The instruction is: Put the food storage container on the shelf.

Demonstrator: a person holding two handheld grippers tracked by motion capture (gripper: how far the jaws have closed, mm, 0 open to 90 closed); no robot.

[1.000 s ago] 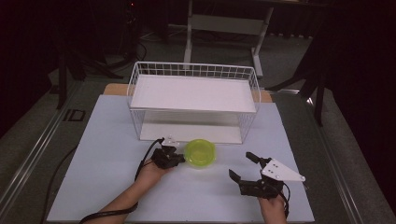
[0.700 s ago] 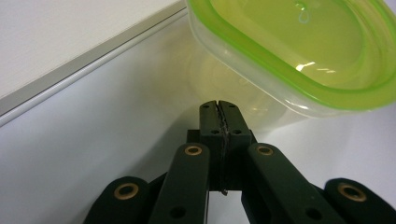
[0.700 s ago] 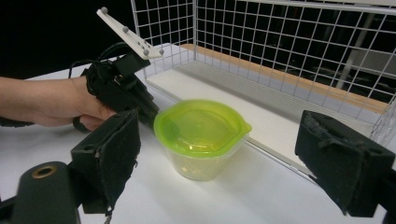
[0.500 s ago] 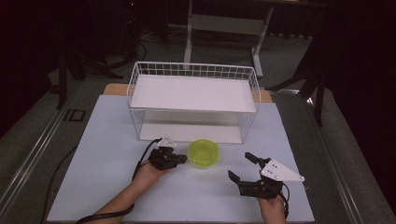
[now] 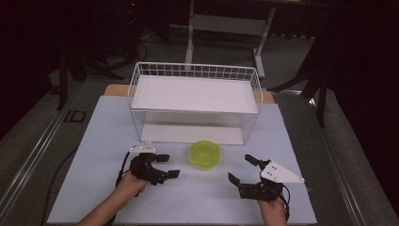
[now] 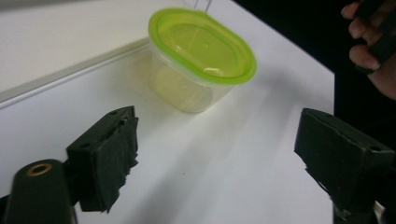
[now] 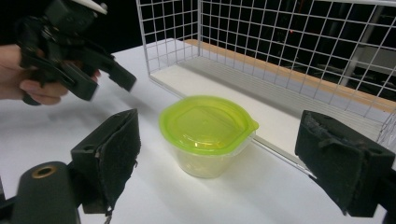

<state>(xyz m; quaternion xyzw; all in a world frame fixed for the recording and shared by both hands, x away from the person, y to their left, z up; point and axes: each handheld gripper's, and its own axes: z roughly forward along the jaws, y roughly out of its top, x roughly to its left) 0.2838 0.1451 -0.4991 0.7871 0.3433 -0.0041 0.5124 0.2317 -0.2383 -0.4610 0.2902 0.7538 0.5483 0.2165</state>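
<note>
tub (image 5: pixel 205 154): lidded, upright on the mat just before the rack (image 5: pixel 195 101), free of both tools. left gripper (image 5: pixel 168 165): jaws just opened wide, empty, apparently released. right gripper (image 5: pixel 241 170): jaws wide, aimed at tub, likely next taker.

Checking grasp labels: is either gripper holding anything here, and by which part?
Nothing is held. The left gripper and right gripper both stand open, apart from the lidded green container, which sits alone on the table.

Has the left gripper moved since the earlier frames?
Yes. The left gripper has backed away from the lidded green plastic container, toward the person and farther from the white wire basket, its jaws just opening, empty.
</note>
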